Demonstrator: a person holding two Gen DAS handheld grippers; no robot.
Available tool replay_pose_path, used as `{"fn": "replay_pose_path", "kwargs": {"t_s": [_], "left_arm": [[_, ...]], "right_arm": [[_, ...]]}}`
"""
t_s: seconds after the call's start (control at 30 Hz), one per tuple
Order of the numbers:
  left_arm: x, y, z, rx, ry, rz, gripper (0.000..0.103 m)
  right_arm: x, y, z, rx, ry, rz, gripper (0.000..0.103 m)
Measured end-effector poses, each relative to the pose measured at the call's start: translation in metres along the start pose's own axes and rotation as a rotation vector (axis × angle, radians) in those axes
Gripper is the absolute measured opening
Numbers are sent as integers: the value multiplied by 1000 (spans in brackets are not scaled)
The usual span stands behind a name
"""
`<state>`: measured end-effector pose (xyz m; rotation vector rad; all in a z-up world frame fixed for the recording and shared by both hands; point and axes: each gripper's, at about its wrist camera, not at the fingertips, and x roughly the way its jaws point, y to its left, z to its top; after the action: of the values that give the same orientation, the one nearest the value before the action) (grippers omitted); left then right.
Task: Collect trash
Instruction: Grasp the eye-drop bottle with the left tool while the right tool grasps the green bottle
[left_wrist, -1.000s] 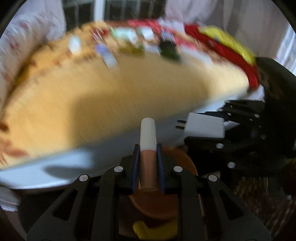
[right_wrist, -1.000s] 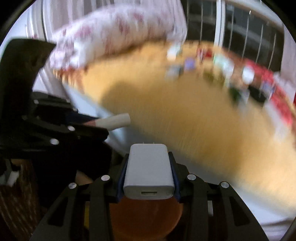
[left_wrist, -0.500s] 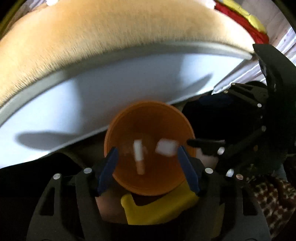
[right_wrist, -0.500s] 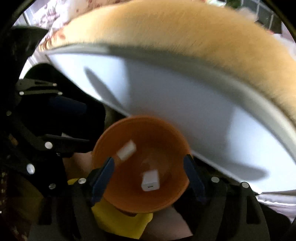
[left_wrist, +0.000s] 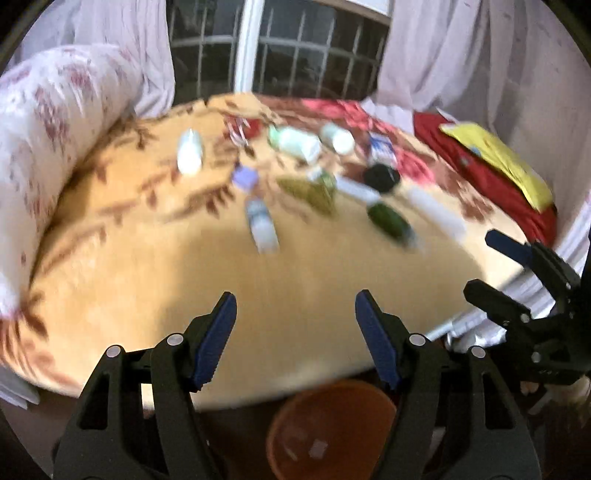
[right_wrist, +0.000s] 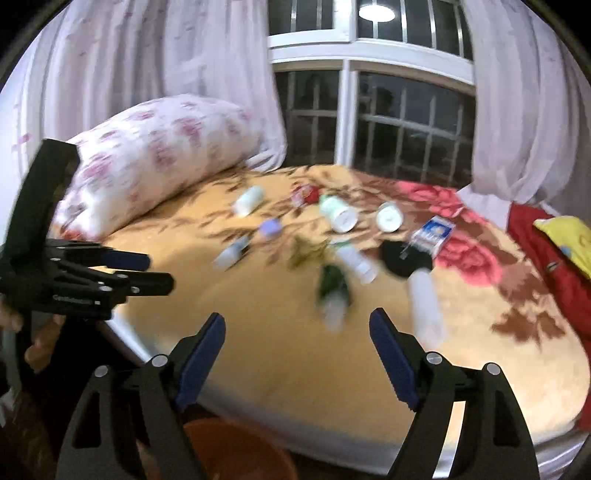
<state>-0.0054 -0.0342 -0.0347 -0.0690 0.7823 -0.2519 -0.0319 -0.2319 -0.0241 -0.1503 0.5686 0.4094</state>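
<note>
Left hand-held gripper (left_wrist: 295, 321): jaws spread wide, nothing between the blue pads (left_wrist: 216, 338), nothing touched; raised over the near edge of the bed (left_wrist: 147, 288), pointing across the yellow flowered blanket

Directly below it, off the bed's edge: orange bin (left_wrist: 332, 428), with a small pale piece visible inside, blurred

Right hand-held gripper (right_wrist: 297, 332): jaws opening, already wide apart, nothing between them, nothing touched; also over the near edge of the bed, with the bin's rim low between its arms in the right wrist view (right_wrist: 236, 446)

Each tool visible in the other's view: the right one at the far right of the left wrist view (left_wrist: 517, 280), the left one at the far left of the right wrist view (right_wrist: 147, 271), with fingers (right_wrist: 40, 343) of the person's hand showing beneath it

Trash on the blanket, left to right, well ahead of both tools and apart from them:
- white bottle (right_wrist: 249, 201) lying near the flowered pillow (right_wrist: 155, 155)
- small purple box (right_wrist: 270, 228), with a blurred pale bottle (right_wrist: 232, 253) nearer than it
- red wrapper (right_wrist: 306, 194) toward the window
- two white round containers (right_wrist: 338, 214) lying on their sides
- green bottle (right_wrist: 334, 291), heavily blurred, nearest the right tool
- black round object (right_wrist: 402, 256)
- blue and white carton (right_wrist: 434, 232)
- long pale tube (right_wrist: 426, 306)

Far right of the bed: red cloth (right_wrist: 546, 251) with a yellow bag (right_wrist: 569, 236) on top
</note>
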Motion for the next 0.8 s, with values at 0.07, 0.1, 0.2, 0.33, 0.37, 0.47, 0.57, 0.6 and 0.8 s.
{"fn": "replay_pose_path", "kwargs": {"t_s": [0.07,0.1,0.2,0.33,0.37,0.47,0.57,0.6,0.8], "left_arm": [[10,2,9,-8,-22,28,66],[18,5,16,-20,-26,39,66],[32,15,29,-54,-14,44,66],[57,16,40,-62,1,69,66],[59,15,39,-62,6,73,66],[84,17,43,-80,34,96,66],[106,19,46,-100,62,112,60],[112,20,46,-101,70,123,56],[112,36,43,-157,48,104,23]], "right_arm": [[16,-15,13,28,8,-16,79],[24,-16,16,35,8,-21,79],[41,-25,17,36,4,-53,79],[50,-28,16,50,2,-71,79],[51,-29,16,56,0,-69,79],[53,-31,17,59,-5,-72,79],[54,-30,12,44,0,-83,79],[54,-30,11,42,3,-82,79],[54,-34,6,57,5,-73,80]]}}
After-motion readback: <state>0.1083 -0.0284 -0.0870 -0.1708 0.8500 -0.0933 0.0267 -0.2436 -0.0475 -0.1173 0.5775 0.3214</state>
